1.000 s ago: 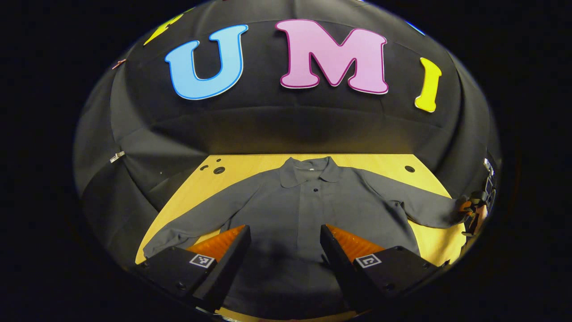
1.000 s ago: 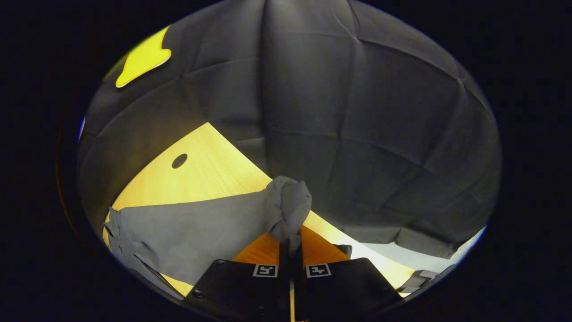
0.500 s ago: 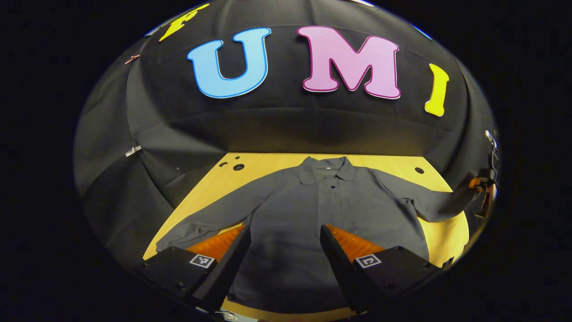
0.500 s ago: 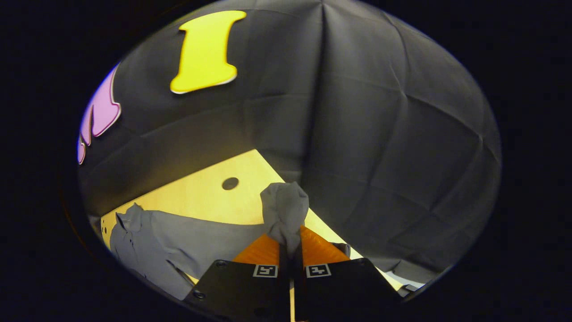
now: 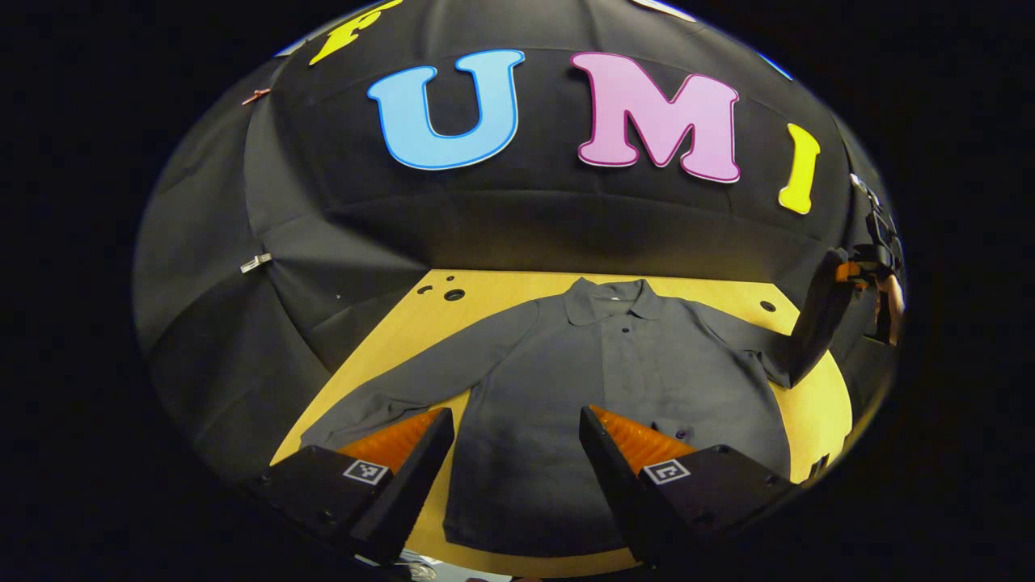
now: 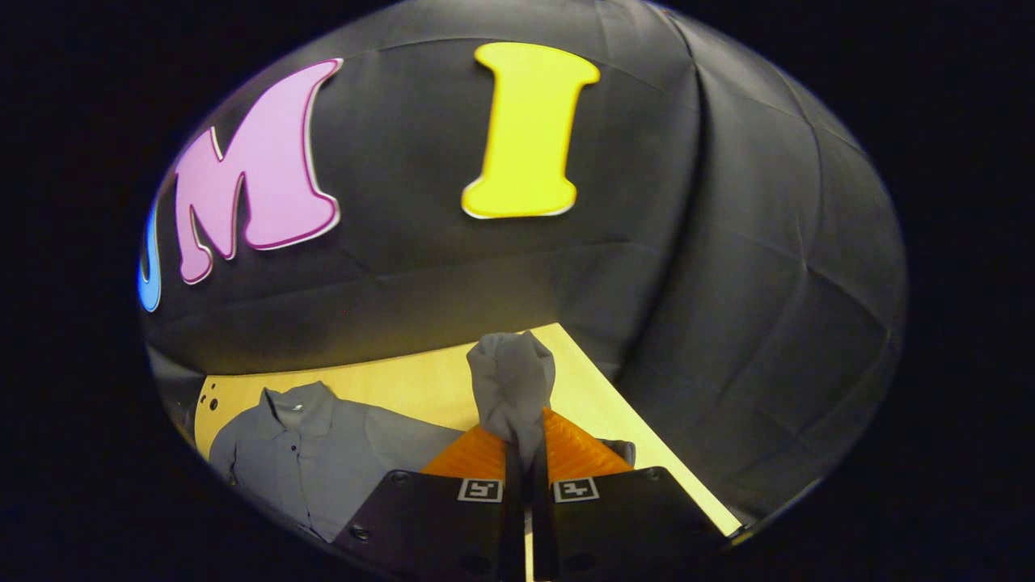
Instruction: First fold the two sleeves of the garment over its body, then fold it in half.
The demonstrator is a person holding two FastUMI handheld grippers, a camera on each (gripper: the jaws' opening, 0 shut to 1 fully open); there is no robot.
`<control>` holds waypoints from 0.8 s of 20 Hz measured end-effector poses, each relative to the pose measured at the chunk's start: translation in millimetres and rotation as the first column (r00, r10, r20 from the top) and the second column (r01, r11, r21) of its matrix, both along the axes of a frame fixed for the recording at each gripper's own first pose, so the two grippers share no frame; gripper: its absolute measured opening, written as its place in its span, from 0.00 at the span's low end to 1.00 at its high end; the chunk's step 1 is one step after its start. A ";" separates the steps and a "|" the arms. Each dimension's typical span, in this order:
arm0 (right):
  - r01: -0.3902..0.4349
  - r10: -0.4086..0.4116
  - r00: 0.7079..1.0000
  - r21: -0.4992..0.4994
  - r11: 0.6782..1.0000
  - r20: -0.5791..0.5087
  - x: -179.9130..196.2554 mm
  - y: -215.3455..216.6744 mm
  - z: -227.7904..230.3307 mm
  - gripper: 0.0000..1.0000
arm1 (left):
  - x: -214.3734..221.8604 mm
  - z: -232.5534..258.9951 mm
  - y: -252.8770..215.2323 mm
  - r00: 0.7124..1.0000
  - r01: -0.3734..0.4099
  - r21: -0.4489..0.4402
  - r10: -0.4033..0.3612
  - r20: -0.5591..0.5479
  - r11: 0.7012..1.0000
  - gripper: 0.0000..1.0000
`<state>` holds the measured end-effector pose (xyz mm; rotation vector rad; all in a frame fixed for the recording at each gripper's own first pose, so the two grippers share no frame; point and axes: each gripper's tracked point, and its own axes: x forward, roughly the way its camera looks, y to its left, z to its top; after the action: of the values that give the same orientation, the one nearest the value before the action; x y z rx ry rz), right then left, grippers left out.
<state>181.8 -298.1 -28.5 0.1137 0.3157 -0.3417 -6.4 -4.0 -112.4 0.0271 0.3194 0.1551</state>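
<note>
Grey fabric makes up the garment (image 5: 614, 388), a collared, long-sleeved shirt lying front-up on the light wooden table (image 5: 493, 291), with its collar (image 5: 610, 297) toward the far edge and its hem toward the near edge. In the left gripper view, the left gripper (image 5: 513, 453) sits above the lower part of the shirt body with its fingers spread wide and nothing between them; whether they touch the fabric cannot be determined. The left sleeve (image 5: 404, 392) lies flat and extended across the table, angled toward the near left corner. The right sleeve (image 5: 808, 323) rises off the table, running up from the shoulder to the right gripper (image 5: 857, 271), seen at the right edge of that view together with part of the hand (image 5: 889, 307) that holds it. In the right gripper view, the right gripper (image 6: 521, 461) has its fingers pressed together on the cuff end of the right sleeve (image 6: 511, 388), which bunches up just above the fingertips. Behind it, the shirt body (image 6: 315, 453) and collar (image 6: 295, 404) lie on the table (image 6: 420, 380) toward the lower left. Small dark holes (image 5: 453, 294) mark the far left corner of the table, and one further hole (image 5: 766, 306) lies near the far right corner.
</note>
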 end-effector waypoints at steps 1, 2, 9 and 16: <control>-0.016 0.016 1.000 0.010 1.000 0.015 6.1 16.8 8.5 0.08 | 1.1 3.0 4.3 1.000 -0.001 0.000 0.001 0.012 1.000 0.98; -0.036 0.035 0.999 0.018 0.999 0.026 13.5 34.8 14.8 0.08 | 0.6 4.1 9.5 1.000 -0.005 -0.003 0.005 0.025 1.000 0.98; -0.258 0.258 0.966 -0.015 0.966 0.018 47.9 174.4 27.8 0.08 | -6.3 -10.0 45.4 0.996 -0.078 -0.084 0.081 0.029 0.993 0.98; -0.462 0.461 0.886 -0.008 0.887 -0.057 66.2 313.6 -5.3 0.08 | -32.8 -26.8 91.7 0.980 -0.196 -0.097 0.197 -0.005 0.976 0.98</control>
<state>248.1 15.4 -33.8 0.0050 0.3811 0.1277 -39.2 87.7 -139.2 -0.1011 0.3241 0.3357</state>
